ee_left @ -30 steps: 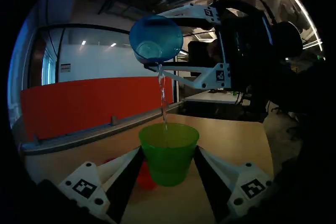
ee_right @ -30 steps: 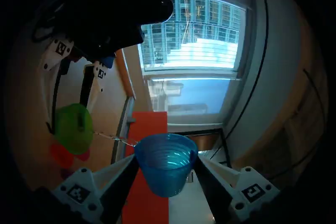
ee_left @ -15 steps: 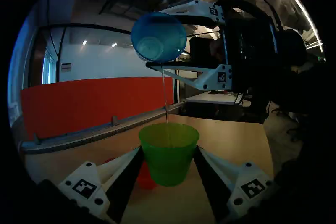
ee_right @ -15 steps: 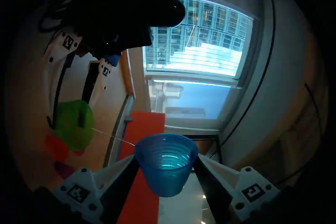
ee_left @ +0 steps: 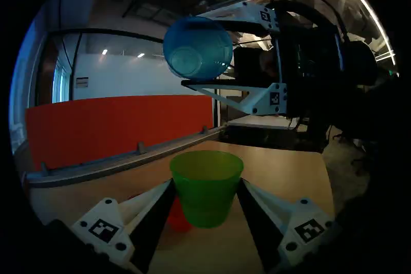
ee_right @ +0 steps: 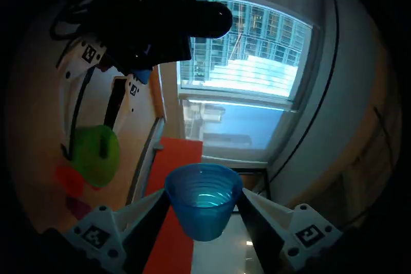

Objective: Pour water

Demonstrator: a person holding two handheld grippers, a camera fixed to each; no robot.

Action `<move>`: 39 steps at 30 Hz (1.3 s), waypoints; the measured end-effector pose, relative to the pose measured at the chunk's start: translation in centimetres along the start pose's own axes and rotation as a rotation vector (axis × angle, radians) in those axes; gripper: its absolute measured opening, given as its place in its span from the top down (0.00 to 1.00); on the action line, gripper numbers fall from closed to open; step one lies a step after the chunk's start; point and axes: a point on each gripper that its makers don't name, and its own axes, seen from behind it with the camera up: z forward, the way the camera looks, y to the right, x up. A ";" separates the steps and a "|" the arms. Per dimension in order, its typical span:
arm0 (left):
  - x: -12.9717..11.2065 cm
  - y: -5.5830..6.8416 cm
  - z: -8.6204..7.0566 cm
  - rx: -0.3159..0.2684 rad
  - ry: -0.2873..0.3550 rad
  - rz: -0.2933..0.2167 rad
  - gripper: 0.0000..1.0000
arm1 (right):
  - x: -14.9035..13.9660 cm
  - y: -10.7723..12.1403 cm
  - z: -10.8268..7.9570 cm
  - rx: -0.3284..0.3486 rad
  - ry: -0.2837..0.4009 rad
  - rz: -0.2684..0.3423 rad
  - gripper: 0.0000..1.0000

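1. The counter (ee_left: 287,168) is a pale, wood-toned top.
2. A grey metal rail (ee_left: 118,158) runs along its far edge, and an orange panel (ee_left: 113,125) rises right behind the rail.
3. A small red object (ee_left: 177,216) lies on the counter just beside the green cup (ee_left: 206,202). It is mostly hidden, so its shape cannot be told.
4. The green cup is clamped upright between the fingers of the left hand-held gripper (ee_left: 205,182). Whether its base rests on the wood cannot be told.
5. In the right gripper view, a small purple object (ee_right: 77,206) lies on the counter near the red one.
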 end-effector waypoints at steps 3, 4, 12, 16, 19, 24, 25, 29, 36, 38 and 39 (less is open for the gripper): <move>0.0 0.0 -0.1 0.001 0.000 0.002 0.18 | -0.3 0.1 -0.1 -0.001 0.000 0.056 0.11; 0.1 0.0 -0.1 0.001 0.000 0.002 0.18 | -0.4 0.1 -0.1 0.000 0.001 0.081 0.11; 0.1 -0.2 -0.2 0.003 0.000 0.006 0.19 | -1.0 -0.3 -0.7 0.013 0.018 0.346 0.12; 0.2 -0.2 -0.3 0.006 0.000 0.010 0.18 | -0.9 -0.4 -0.9 0.014 0.028 0.471 0.11; 0.3 -0.3 -0.3 0.008 0.001 0.011 0.18 | -0.6 -0.4 -1.2 0.019 0.038 0.562 0.11; 0.3 -0.6 -0.4 0.013 -0.001 0.014 0.18 | 0.1 -0.5 -1.7 0.041 0.053 0.710 0.11; 0.3 -0.6 -0.4 0.014 -0.001 0.015 0.18 | 0.3 -0.5 -1.8 0.047 0.056 0.737 0.11; 0.3 -0.7 -0.4 0.016 -0.002 0.015 0.18 | 1.3 -0.9 -2.2 0.078 0.075 0.845 0.11; 0.4 -0.8 -0.4 0.020 0.000 0.019 0.18 | 2.6 -1.5 -2.6 0.122 0.087 1.005 0.11; 0.5 -0.8 -0.5 0.021 0.000 0.019 0.18 | 2.8 -1.7 -2.7 0.132 0.089 1.051 0.11; 0.5 -0.8 -0.5 0.021 0.001 0.018 0.18 | 3.0 -1.8 -2.6 0.138 0.090 1.078 0.11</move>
